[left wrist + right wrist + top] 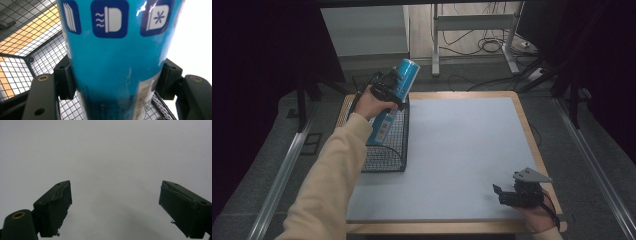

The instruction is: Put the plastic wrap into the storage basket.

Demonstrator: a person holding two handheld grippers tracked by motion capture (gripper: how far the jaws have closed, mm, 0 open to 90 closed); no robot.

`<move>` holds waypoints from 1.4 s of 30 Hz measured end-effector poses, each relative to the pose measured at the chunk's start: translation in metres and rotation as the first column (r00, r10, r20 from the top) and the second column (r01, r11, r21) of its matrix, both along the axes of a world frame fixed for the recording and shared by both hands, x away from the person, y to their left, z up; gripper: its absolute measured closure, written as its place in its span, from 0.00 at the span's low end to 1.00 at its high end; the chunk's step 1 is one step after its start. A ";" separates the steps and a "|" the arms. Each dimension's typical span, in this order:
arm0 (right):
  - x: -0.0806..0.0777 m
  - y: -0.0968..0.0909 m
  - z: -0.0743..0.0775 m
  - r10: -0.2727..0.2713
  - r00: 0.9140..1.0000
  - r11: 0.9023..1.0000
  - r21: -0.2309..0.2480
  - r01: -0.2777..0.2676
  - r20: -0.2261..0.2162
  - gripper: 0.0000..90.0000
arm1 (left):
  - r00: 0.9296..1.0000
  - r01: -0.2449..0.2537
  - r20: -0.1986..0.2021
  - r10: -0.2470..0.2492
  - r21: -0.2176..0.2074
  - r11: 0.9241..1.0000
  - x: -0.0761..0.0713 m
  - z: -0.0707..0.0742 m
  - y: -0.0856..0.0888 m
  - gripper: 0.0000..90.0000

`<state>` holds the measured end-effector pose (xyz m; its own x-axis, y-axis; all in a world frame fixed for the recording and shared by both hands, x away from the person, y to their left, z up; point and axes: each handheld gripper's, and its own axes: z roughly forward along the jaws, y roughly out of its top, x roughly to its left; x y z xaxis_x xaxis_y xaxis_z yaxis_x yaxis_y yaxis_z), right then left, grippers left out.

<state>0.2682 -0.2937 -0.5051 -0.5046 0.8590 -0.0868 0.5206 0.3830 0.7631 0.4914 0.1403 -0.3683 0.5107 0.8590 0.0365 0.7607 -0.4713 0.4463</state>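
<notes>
A tall blue can (398, 91) with white icons on its label is tilted over a black wire basket (389, 147) at the table's left side. Its lower end reaches down inside the basket. My left gripper (387, 90) is shut on the blue can (112, 62), one black pad (65, 77) pressed against each side, with the basket's mesh (30, 37) behind and below. Near the front right corner of the table my right gripper (507, 194) rests open, its jaws (115, 210) wide apart over the bare grey mat with nothing between them.
A grey mat (462, 150) covers the wooden table (532, 140). Beyond the far edge stand a white cabinet (367, 30) and a metal table frame (472, 25) with cables on the floor. Metal rails (597, 170) run along both sides.
</notes>
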 end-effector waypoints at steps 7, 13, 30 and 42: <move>0.000 -0.001 0.001 -0.005 1.000 1.000 0.002 0.005 0.008 0.13 | 1.000 -0.005 -0.019 0.006 0.039 0.999 0.013 -0.011 0.001 0.36; 0.000 -0.001 0.000 -0.004 1.000 1.000 0.004 0.004 0.004 0.13 | 0.999 -0.019 -0.031 0.020 0.039 0.999 0.021 -0.021 0.002 0.36; 0.000 -0.001 -0.001 0.003 1.000 1.000 0.002 -0.003 0.002 0.13 | 0.996 -0.041 -0.072 0.050 0.117 0.992 0.047 -0.045 0.000 0.36; -0.001 -0.002 -0.001 0.004 1.000 1.000 -0.001 -0.004 -0.003 0.12 | 0.994 -0.052 -0.086 0.064 0.131 0.990 0.058 -0.060 0.000 0.35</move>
<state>0.2670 -0.2956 -0.5062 -0.5083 0.8568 -0.0862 0.5215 0.3859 0.7610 0.5491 0.1404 -0.4287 0.4663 0.8784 0.1046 0.8229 -0.4741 0.3133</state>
